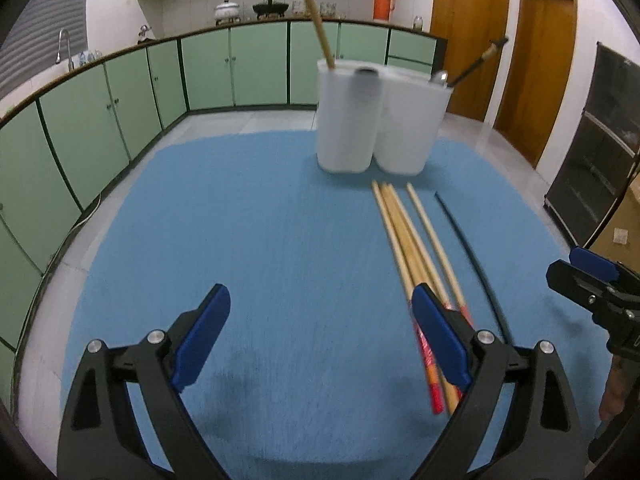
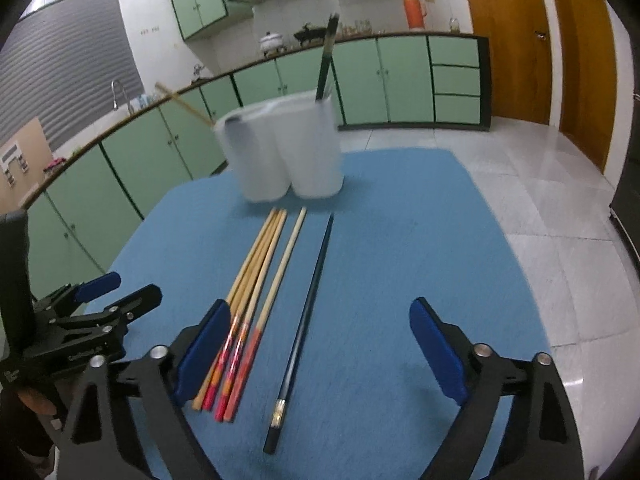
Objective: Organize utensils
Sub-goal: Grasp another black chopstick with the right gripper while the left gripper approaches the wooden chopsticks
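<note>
Several wooden chopsticks (image 1: 408,240) with red ends lie side by side on the blue mat (image 1: 260,240), next to one black chopstick (image 1: 472,256). They also show in the right wrist view: the wooden chopsticks (image 2: 260,276) and the black chopstick (image 2: 308,308). A white two-part holder (image 1: 376,124) stands at the mat's far side, with one wooden chopstick (image 1: 318,24) in its left part and one black chopstick (image 1: 478,62) in its right part. My left gripper (image 1: 320,340) is open and empty, left of the wooden chopsticks. My right gripper (image 2: 320,352) is open and empty, over the black chopstick's near end.
The white holder (image 2: 284,148) also shows in the right wrist view. Green cabinets (image 1: 120,120) line the room behind the table, and wooden doors (image 1: 532,60) stand at the right. The left gripper (image 2: 96,316) shows at the left of the right wrist view, the right gripper (image 1: 592,280) at the right of the left wrist view.
</note>
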### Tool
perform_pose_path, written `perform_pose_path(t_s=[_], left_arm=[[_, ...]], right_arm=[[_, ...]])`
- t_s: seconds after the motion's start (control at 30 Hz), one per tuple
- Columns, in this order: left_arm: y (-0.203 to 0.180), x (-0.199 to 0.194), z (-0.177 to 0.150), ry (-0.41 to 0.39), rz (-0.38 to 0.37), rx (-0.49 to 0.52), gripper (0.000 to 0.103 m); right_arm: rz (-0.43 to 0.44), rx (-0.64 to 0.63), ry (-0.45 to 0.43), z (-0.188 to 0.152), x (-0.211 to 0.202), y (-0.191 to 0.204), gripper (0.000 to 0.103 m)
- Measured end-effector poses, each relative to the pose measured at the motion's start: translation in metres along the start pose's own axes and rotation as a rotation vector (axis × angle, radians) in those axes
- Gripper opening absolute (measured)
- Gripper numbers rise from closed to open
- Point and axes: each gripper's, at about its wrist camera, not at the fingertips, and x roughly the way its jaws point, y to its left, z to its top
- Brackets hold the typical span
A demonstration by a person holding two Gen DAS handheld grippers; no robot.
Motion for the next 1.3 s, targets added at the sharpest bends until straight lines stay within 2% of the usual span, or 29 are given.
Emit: perform_pose_path(t_s=[0.1,0.17,0.2,0.27,0.57,0.83,1.07,1.3], left_arm=[[0.003,0.005,-0.004,0.021,0.011,-0.003,0.089],[0.007,0.008,-0.007,0.034,0.015,-0.011,0.089],[0.008,0.008,-0.008,0.038,0.016,-0.014,0.089],[0.010,0.010,-0.009,0.045,0.017,-0.017,0.089],[0.003,0.008,-0.007,0.046,-0.018,-0.003,0.089],[-0.019,0.014,-0.007,0.061,-0.061,0.030,0.089],[-0.035,0.024,-0.009,0.087,-0.057,0.052,0.089],[-0.033,0.035,-0.008,0.124,-0.047,0.031,0.089]], right_arm=[[0.000,-0.011,0.028,-0.007,0.010,0.004,0.072],[-0.005,-0.030,0.057,-0.010,0.018,0.009,0.058],[-0.007,-0.034,0.066,-0.012,0.021,0.010,0.056],[-0.011,-0.039,0.094,-0.015,0.030,0.013,0.042],[-0.036,-0.059,0.154,-0.020,0.049,0.018,0.009],[-0.062,-0.030,0.152,-0.020,0.042,0.003,0.006],[-0.083,0.003,0.145,-0.019,0.035,-0.020,0.006],[-0.073,0.012,0.141,-0.019,0.034,-0.025,0.006]])
